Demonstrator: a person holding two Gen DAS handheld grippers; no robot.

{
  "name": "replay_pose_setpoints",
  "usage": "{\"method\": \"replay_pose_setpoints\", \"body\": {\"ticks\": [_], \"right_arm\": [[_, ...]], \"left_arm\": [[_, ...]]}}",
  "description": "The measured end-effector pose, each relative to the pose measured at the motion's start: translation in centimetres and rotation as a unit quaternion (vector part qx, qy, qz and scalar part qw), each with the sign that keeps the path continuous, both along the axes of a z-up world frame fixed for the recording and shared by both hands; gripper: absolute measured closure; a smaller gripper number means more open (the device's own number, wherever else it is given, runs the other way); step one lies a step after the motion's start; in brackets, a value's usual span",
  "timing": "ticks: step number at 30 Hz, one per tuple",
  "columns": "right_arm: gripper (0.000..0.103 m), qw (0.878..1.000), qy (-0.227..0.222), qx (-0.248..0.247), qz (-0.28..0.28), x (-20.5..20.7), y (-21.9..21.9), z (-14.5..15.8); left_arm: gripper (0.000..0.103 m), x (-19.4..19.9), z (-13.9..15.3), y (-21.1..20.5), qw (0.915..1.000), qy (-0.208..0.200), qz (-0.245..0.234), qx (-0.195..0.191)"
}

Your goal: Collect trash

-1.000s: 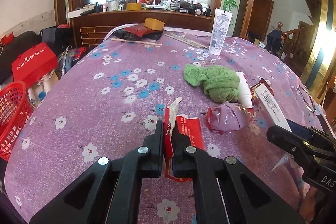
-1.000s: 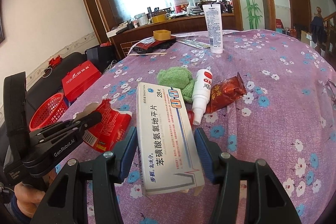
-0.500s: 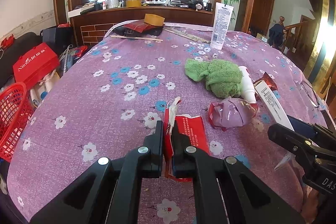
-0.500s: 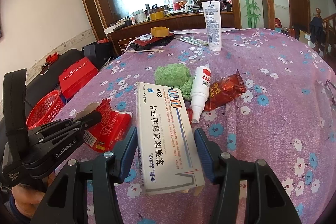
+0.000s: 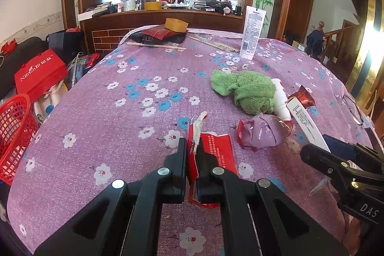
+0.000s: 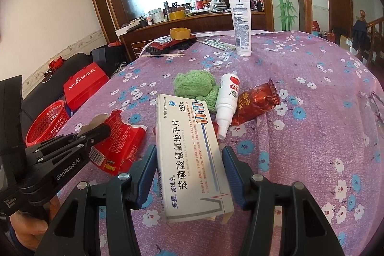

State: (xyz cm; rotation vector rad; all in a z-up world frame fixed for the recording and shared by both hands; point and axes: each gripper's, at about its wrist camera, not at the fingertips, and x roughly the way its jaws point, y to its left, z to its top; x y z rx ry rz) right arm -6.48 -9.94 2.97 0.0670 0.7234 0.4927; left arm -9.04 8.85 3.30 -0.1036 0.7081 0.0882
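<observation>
**Over the table's near edge, both hands loaded**

Left gripper (image 5: pixel 191 152) pinches the torn red wrapper (image 5: pixel 217 151) edge-on, fingers pressed together. Right gripper (image 6: pixel 188 160) clamps the pill box (image 6: pixel 189 152), long axis running away along its fingers. Red basket (image 5: pixel 13 136) sits off the table's (image 5: pixel 100 116) left edge, nearer the left hand, with a clear path.

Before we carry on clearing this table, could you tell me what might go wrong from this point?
1. The left gripper pinches only the torn red wrapper's ragged edge, so it may rip or slip free.
2. The right gripper holds the long medicine box near one end; swinging it could knock the white spray bottle.
</observation>
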Motion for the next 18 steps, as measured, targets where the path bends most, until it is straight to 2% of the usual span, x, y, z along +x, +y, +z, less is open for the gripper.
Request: {"method": "replay_pose_setpoints", "body": {"ticks": [3,7,18], "right_arm": [[0.043,1.000,-0.005,0.001,-0.007,-0.2,-0.2,0.1],[0.043,1.000,-0.019,-0.012,-0.008,-1.3,-0.3,0.3],[0.043,1.000,-0.018,-0.012,-0.006,-2.3,-0.1,1.2]], "left_arm": [[0.098,-0.6,0.4,0.0,0.9999,-0.016,-0.001,-0.003],[0.098,-1.3,0.6,-0.2,0.9998,-0.012,-0.008,-0.009],[0.098,-3.6,3.3,0.4,0.9989,-0.040,-0.011,-0.021]]}}
